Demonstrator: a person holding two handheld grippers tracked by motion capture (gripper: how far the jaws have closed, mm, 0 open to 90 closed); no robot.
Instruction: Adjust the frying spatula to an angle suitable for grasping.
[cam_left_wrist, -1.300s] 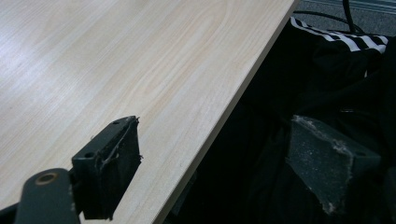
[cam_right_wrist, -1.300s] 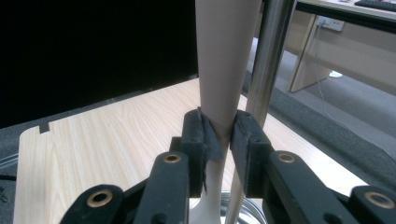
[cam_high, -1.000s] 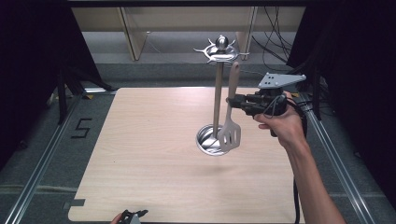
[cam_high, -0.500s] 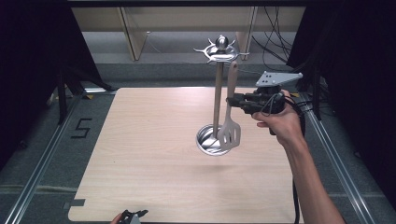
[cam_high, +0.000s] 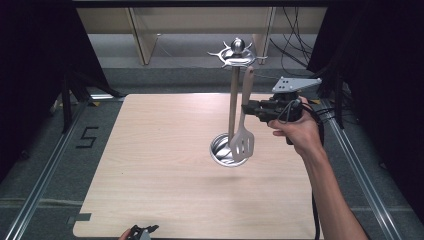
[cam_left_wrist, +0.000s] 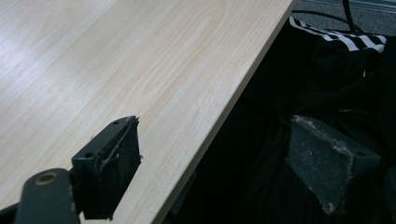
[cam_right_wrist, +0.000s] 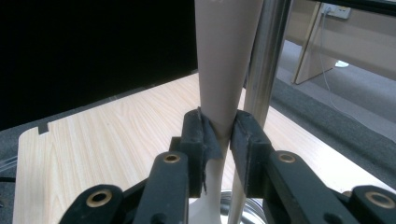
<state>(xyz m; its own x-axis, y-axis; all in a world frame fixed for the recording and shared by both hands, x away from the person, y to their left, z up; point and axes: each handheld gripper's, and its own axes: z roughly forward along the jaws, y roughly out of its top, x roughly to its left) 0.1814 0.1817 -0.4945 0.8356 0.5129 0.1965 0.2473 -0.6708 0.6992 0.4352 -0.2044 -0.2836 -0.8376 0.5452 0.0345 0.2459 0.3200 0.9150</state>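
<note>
The right gripper (cam_high: 248, 108) is clamped on the handle of a slotted spatula (cam_high: 243, 142), which is held upright just ahead of the jaws and pressed close beside the steel post of the utensil stand (cam_high: 233, 90). In the right gripper view the beige handle (cam_right_wrist: 224, 70) is pinched between the two pads, with the post immediately behind it. The blade hangs below the claw, over the stand's round base (cam_high: 220, 150).

A snag is the likeliest fault: if the handle's top is caught under a hook of the crown above the claw, the light stand could be tipped or dragged across the wooden table (cam_high: 150, 165). The tapered handle could also be let slide through the pads.

Compared with the earlier frames, the spatula is seen slightly nearer the post; little else is changed.

The left gripper (cam_left_wrist: 215, 172) is held open over the table's near edge, empty.
</note>
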